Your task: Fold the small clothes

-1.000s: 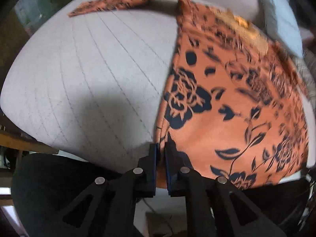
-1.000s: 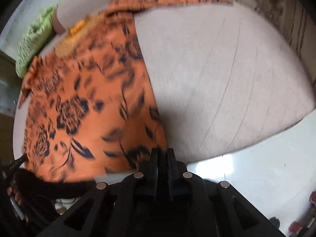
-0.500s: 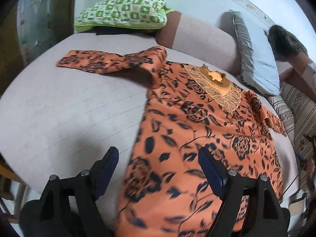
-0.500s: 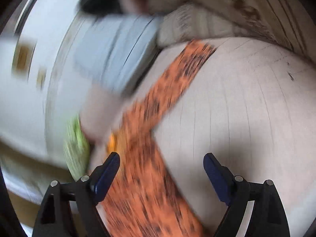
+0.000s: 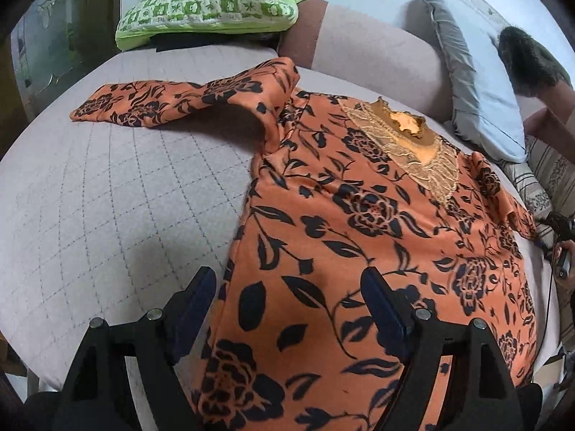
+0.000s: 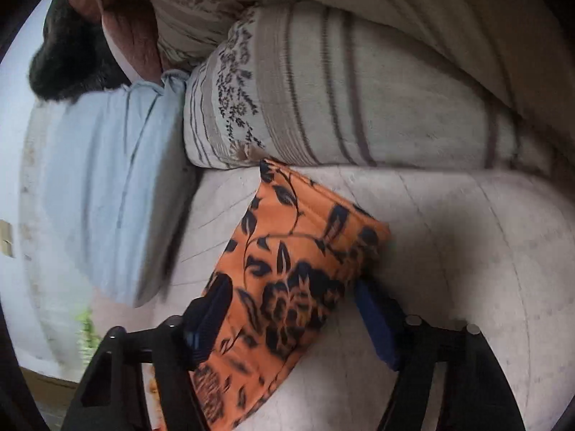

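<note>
An orange top with black flowers (image 5: 359,222) lies flat, front up, on the grey quilted sofa seat (image 5: 107,197). Its gold lace neckline (image 5: 413,140) points away from me. One sleeve (image 5: 172,98) stretches out to the far left. My left gripper (image 5: 287,305) is open and empty, hovering over the top's lower left side edge. In the right wrist view the other sleeve (image 6: 298,269) lies on the seat, and my right gripper (image 6: 291,319) is open with its jaws on either side of that sleeve, not closed on it.
A green checked cushion (image 5: 212,0) sits at the back left. A pale blue pillow (image 5: 478,97) and a striped cushion (image 6: 323,89) lie against the sofa back near the right sleeve. A person's arm (image 6: 133,32) shows by the striped cushion.
Both grippers let go of the top's bottom corners and opened. The left one lifted back over the hem. The right one swung to the far right sleeve and now straddles it.
</note>
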{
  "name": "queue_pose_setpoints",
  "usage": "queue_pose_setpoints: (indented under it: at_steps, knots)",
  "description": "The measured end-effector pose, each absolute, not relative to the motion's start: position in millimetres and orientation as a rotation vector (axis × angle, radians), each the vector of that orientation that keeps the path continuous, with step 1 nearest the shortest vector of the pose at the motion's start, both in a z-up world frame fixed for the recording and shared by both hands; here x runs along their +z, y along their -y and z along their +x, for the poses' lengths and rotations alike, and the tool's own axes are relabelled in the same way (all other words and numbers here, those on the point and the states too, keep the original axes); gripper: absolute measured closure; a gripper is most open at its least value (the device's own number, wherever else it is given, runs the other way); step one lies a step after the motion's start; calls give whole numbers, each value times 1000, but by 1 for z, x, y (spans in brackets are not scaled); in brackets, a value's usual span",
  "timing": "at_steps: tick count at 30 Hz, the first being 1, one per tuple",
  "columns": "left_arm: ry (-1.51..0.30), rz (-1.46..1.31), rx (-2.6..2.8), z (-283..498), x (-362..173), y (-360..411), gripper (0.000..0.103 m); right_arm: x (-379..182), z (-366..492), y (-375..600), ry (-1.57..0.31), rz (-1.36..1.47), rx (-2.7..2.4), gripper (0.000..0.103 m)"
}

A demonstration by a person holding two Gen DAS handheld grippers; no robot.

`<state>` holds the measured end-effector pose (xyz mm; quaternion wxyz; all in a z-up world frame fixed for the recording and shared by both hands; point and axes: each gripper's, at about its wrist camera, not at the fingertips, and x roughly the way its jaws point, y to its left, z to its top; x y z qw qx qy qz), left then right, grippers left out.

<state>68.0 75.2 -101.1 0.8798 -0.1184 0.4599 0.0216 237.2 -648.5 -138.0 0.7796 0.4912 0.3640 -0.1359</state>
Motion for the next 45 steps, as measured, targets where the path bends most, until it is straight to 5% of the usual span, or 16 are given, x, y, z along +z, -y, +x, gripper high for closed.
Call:
queue_pose_setpoints:
  at_steps: [1, 2, 10, 14, 18, 24, 26, 35, 45]
  knots:
    - [-962, -255, 47, 68, -103, -78, 20, -133, 248, 646, -820, 1001, -312, 77]
    - [-959, -264, 49, 68, -104, -81, 20, -131, 258, 644, -862, 963, -306, 98]
    - [-882, -337, 52, 61, -98, -109, 20, -6, 289, 523, -706, 654, -45, 98]
    - [-855, -381, 54, 56, -97, -122, 20, 62, 286, 399, -633, 528, 213, 98]
    - [-829, -443, 69, 50, -96, -138, 20, 69, 272, 247, -685, 427, 421, 98]
    - [-824, -511, 89, 47, -98, -154, 20, -44, 282, 80, -987, 314, 585, 86]
    - [-824, -504, 93, 47, -97, -154, 20, -91, 290, 56, -1165, 269, 570, 39]
    - [-829, -557, 91, 61, -95, -159, 20, -55, 269, 156, -995, 498, 523, 23]
    - [-798, -813, 182, 137, -94, -266, 20, -107, 291, 127, -1179, 754, 815, 21]
